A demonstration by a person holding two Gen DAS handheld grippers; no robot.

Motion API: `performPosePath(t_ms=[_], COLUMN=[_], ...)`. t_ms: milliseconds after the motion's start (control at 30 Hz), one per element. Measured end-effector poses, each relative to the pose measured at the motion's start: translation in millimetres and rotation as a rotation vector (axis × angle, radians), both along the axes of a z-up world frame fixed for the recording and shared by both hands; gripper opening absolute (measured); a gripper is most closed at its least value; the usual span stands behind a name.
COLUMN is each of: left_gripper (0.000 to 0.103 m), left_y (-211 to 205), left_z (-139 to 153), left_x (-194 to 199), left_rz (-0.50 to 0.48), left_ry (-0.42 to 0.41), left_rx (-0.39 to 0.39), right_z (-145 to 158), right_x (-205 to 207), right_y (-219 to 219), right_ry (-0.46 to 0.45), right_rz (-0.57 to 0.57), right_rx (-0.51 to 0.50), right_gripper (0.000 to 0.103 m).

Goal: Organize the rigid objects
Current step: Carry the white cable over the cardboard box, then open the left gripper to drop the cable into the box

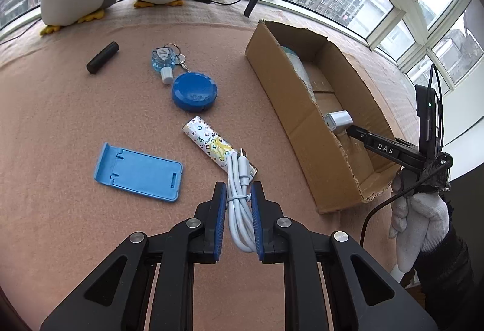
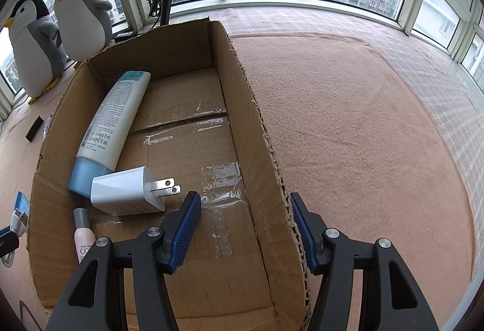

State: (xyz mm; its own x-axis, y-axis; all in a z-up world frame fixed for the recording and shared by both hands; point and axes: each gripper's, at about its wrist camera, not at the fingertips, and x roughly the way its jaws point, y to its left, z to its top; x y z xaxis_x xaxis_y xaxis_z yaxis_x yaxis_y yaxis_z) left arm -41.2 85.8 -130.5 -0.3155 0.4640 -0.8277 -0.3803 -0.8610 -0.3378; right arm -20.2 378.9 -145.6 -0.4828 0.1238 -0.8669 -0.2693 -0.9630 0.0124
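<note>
Three items boxed [image 2: 257, 131] — six outside.

left tool [image 1: 239, 194] narrowed, right tool [image 2: 245, 204] spread wide

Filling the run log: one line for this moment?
left gripper: shut on white cable | right gripper: open over box | charger boxed

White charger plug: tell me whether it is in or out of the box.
In. The white charger plug lies on the cardboard box floor, beside the tube.
</note>
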Motion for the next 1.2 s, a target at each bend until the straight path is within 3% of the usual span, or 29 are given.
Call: performPosePath(t_ms=[300,567,933,1200], left_gripper=[0.015,0.015,0.015,0.018], left_y=[14,60,144,166], left_z=[29,53,43,40], left_x=[-18,-44,-77,-85], left_rz=[-0.014,-0.08,-0.169,-0.181], left_ry=[0.068,0.127,0.127,0.126], left_rx=[0.027,0.059,0.035,0.007], right_z=[0,0,0,-1], right_x=[-1,-1,-2,-4], right_y=[-1,-1,-3,-5], right_ry=[0.001,0.001,0.003,0.003], right_rz=[-0.002,-0.002,-0.004,-0.004], right_rx=[-0.003,-0.005,-0.013,-0.015], right_gripper=[0.055,0.055,0.055,0.055])
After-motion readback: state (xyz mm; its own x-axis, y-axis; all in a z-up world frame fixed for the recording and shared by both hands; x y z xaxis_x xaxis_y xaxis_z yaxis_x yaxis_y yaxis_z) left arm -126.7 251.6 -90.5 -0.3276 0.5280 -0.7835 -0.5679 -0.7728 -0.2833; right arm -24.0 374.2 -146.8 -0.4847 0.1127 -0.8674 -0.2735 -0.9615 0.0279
